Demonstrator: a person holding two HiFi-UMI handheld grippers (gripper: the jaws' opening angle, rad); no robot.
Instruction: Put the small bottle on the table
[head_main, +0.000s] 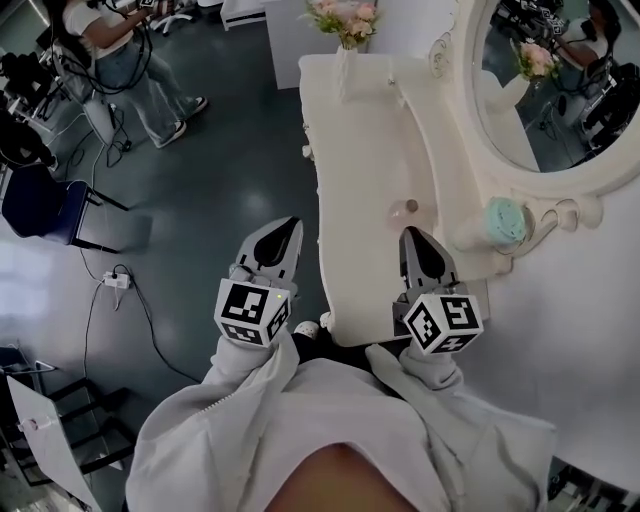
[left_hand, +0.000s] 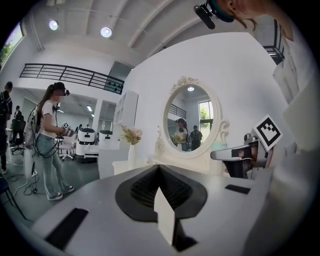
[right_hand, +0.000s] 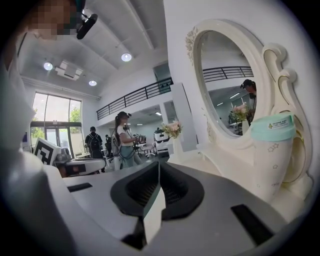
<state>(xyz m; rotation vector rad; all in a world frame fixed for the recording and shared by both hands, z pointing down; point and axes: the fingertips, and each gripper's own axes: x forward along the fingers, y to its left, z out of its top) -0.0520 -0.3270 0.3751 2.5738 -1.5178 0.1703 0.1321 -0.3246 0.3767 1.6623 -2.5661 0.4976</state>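
Note:
A small pinkish bottle with a brown cap (head_main: 409, 208) stands on the white dressing table (head_main: 360, 150), just beyond my right gripper (head_main: 409, 237). A taller white bottle with a teal cap (head_main: 505, 222) stands at the mirror's foot, and it is close on the right in the right gripper view (right_hand: 272, 150). My right gripper (right_hand: 159, 164) is over the table's near end, its jaws shut with nothing between them. My left gripper (head_main: 293, 226) hangs over the dark floor left of the table edge, shut and empty (left_hand: 159, 167).
An oval mirror in a white carved frame (head_main: 560, 185) rises along the table's right side. A vase of pink flowers (head_main: 345, 25) stands at the far end. A person (head_main: 125, 60) stands on the floor at the far left, near a blue chair (head_main: 45, 205) and cables.

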